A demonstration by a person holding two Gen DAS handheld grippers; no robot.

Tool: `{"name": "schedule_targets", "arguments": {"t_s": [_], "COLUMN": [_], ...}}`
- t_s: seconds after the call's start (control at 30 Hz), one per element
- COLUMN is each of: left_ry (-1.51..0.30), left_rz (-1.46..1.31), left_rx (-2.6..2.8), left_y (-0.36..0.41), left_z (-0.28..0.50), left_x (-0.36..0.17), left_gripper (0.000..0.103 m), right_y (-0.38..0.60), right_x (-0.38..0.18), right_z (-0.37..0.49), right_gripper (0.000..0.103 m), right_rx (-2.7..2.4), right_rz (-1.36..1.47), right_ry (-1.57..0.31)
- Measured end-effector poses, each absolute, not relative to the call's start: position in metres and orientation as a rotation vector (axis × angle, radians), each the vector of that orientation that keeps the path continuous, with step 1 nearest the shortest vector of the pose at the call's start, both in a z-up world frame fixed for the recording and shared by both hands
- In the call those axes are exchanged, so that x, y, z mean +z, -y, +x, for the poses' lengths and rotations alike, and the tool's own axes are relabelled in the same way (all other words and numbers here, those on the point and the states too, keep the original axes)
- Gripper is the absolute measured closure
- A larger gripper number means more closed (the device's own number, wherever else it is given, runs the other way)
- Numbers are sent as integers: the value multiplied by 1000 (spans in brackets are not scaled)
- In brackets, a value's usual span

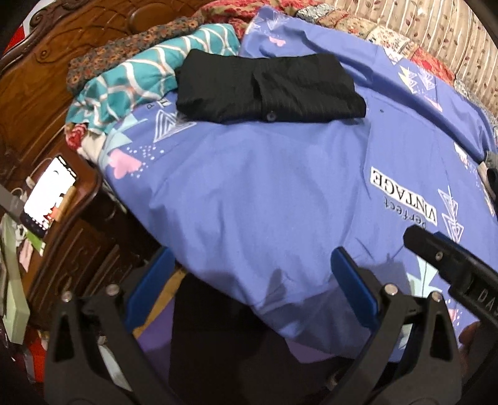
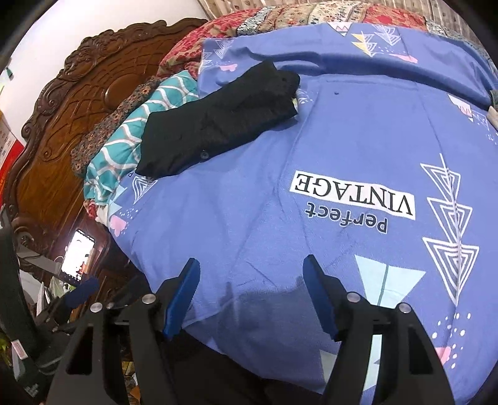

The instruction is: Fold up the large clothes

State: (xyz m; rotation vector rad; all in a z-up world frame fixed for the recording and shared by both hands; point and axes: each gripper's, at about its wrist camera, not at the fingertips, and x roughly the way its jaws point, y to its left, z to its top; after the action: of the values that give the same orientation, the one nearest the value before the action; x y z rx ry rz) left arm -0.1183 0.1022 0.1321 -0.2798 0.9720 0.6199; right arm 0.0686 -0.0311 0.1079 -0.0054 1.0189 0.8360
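Observation:
A black buttoned garment (image 1: 267, 88) lies folded into a flat rectangle on the blue printed bedsheet (image 1: 264, 193), near the head of the bed. It also shows in the right wrist view (image 2: 218, 121). My left gripper (image 1: 252, 268) is open and empty above the near edge of the bed, well short of the garment. My right gripper (image 2: 252, 274) is open and empty over the sheet (image 2: 342, 140), also short of the garment. The right gripper's black body (image 1: 451, 264) shows at the right of the left wrist view.
A teal patterned cloth (image 1: 137, 81) and floral bedding (image 1: 102, 62) are piled left of the garment against the carved wooden headboard (image 1: 62, 46). A lit phone (image 1: 49, 193) rests on the wooden side table. A patchwork quilt (image 2: 311, 12) lies at the far side.

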Motion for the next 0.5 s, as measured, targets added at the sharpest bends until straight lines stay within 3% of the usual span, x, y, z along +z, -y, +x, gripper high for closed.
{"name": "schedule_targets", "arguments": {"t_s": [0.5], "left_ry": [-965], "left_rz": [-252], "left_rx": [621], "left_y": [-103], "left_z": [-112], "left_x": [137], "left_gripper": [6], "right_y": [35], "right_x": [112], "right_z": [74], "right_gripper": [16], "right_rx": [830], "right_rz": [5], "right_ry": [-1011]}}
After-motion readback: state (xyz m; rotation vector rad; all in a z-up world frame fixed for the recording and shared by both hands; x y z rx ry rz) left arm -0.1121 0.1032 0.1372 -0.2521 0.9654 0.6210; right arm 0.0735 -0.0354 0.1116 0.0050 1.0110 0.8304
